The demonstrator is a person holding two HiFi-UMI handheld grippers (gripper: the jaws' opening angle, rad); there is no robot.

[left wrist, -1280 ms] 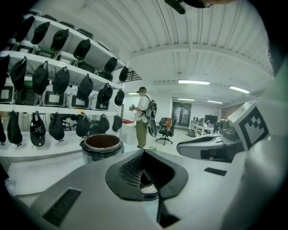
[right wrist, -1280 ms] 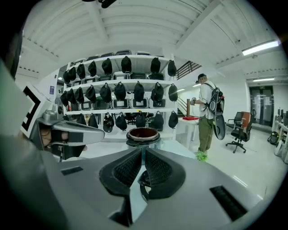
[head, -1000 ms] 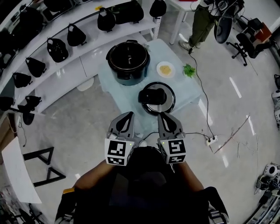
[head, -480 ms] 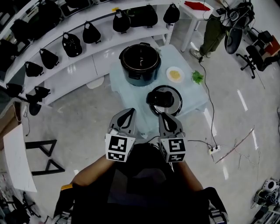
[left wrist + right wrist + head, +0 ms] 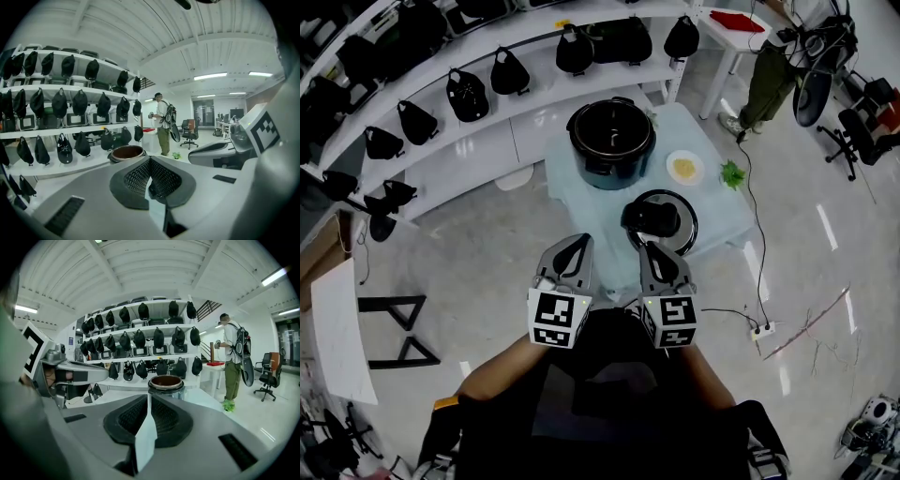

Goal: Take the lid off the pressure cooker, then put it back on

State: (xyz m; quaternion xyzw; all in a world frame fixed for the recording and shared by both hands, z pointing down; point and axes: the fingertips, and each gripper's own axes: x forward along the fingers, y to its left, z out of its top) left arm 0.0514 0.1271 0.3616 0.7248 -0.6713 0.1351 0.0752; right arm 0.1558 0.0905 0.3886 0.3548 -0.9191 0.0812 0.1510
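Note:
The black pressure cooker stands open, without its lid, at the far side of a small pale blue table. Its round lid with a black handle lies flat on the table's near right part. My left gripper and right gripper are held side by side short of the table's near edge, both shut and empty. Past the closed jaws, the cooker shows in the left gripper view, and the cooker shows again in the right gripper view.
A white plate with yellow food and a green sprig lie on the table's right side. Curved white shelves of black bags stand behind it. A person stands at the back right. A power strip lies on the floor.
The head view has shifted, so the table, cooker and lid now sit further right in it. Both grippers remain shut, empty and side by side.

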